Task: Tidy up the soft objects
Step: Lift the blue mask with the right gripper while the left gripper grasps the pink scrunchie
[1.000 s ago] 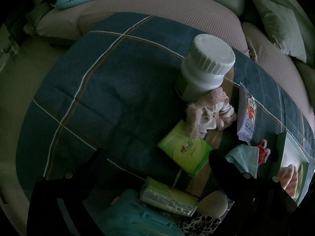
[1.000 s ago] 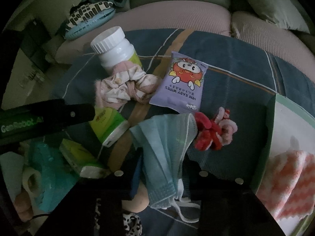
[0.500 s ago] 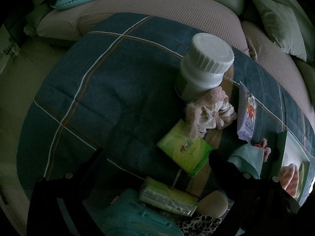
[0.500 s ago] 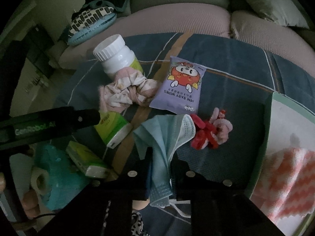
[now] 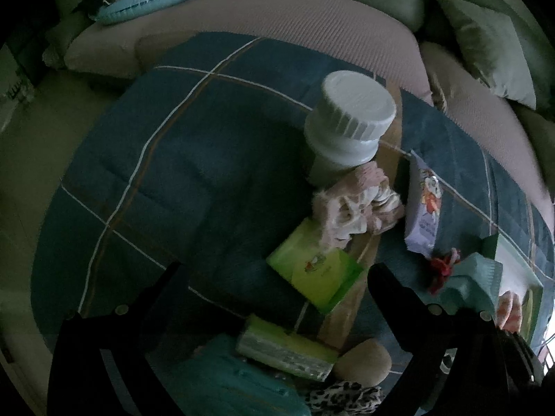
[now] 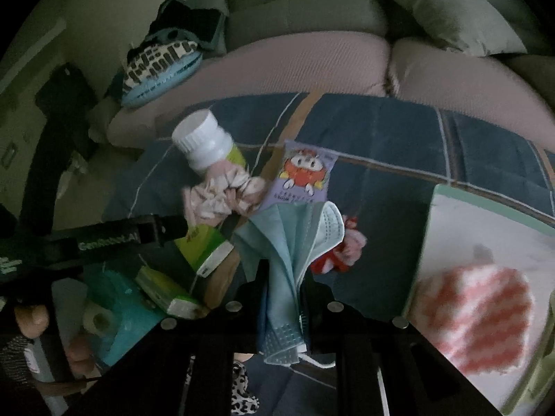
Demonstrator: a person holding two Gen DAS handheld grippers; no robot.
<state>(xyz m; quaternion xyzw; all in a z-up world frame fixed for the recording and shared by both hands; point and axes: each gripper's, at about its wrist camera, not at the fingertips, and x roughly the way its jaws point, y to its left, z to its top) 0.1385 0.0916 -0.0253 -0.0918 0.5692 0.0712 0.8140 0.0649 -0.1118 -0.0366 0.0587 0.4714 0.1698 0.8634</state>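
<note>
My right gripper [image 6: 282, 274] is shut on a light blue face mask [image 6: 295, 235], which hangs bunched between the fingers, lifted off the blue plaid blanket [image 6: 381, 138]. In the left wrist view the mask [image 5: 475, 284] shows at the right. A red and pink hair tie [image 6: 343, 246] lies just beyond it. A pink scrunchie [image 5: 353, 208] leans against a white-capped bottle [image 5: 347, 121]. A purple baby wipes pack [image 6: 301, 173] lies beside them. My left gripper [image 5: 274, 270] hovers open above a green tissue pack [image 5: 315, 270], holding nothing.
A green-rimmed tray [image 6: 485, 201] at the right holds a pink and white knitted cloth [image 6: 478, 312]. A second tissue pack [image 5: 288, 346], a teal box [image 5: 236, 381] and a leopard-print item [image 5: 343, 398] crowd the near edge. Sofa cushions [image 6: 312, 62] rise behind the blanket.
The right gripper's jaws closed on the face mask and raised it off the blanket, gathering it into a bunch. The left gripper stayed where it was, still open.
</note>
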